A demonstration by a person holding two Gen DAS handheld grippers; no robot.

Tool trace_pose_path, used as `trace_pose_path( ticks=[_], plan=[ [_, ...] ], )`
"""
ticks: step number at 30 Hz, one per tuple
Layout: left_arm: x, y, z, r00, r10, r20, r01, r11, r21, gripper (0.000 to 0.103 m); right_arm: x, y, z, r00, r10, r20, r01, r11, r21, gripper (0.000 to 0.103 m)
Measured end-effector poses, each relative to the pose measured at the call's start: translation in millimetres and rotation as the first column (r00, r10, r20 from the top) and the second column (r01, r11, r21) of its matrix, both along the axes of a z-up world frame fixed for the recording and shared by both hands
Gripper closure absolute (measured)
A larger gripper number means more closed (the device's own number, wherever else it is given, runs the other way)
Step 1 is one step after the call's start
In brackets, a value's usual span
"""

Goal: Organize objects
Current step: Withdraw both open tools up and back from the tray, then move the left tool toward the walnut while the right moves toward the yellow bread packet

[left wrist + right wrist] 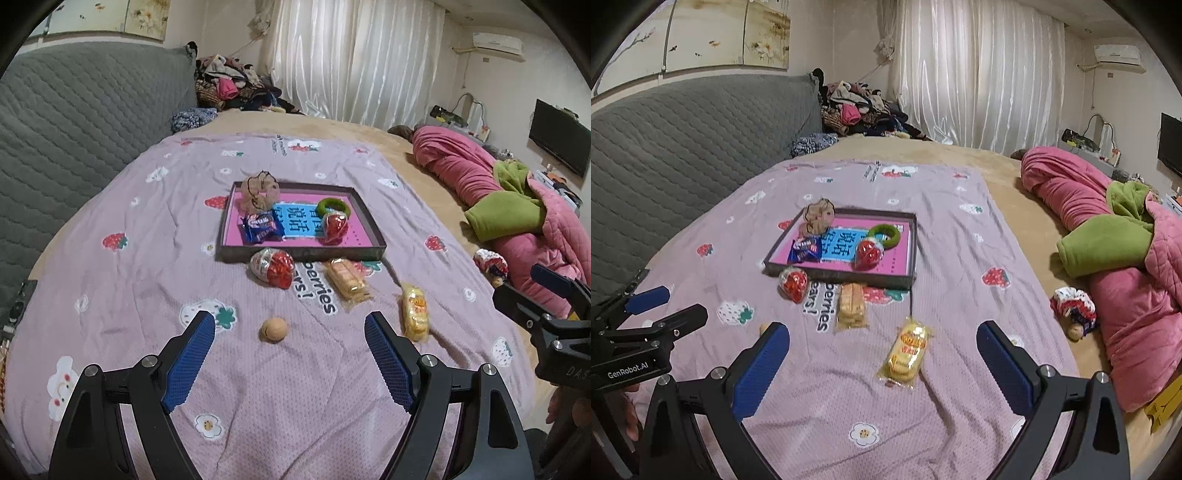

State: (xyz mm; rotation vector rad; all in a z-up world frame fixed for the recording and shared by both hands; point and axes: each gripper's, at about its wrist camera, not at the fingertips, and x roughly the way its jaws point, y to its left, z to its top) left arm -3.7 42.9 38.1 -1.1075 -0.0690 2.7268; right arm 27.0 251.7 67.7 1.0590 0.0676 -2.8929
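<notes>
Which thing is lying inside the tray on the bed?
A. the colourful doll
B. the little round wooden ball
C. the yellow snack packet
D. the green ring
D. The green ring lies inside the tray, next to a red wrapped sweet, while the wooden ball, the yellow snack packet and the doll all lie outside the tray on the bed.

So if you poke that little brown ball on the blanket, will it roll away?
Probably a bit. The ball looks round and smooth, so a nudge should roll it. The blanket is soft and wrinkled, which would likely slow it soon. It looks hard, so the open left gripper could probably squeeze it without squashing.
</notes>
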Motion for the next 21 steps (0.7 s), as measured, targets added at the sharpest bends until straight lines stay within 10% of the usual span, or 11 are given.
trace_pose_path(
  ticks=[21],
  plan=[
    [-12.7,6.5,-56.3,0.994,-0.01,0.106,0.011,1.0,-0.004,0.019,-12.8,-3.1,-47.0,0.996,-0.007,0.086,0.006,1.0,0.02,0.001]
  ],
)
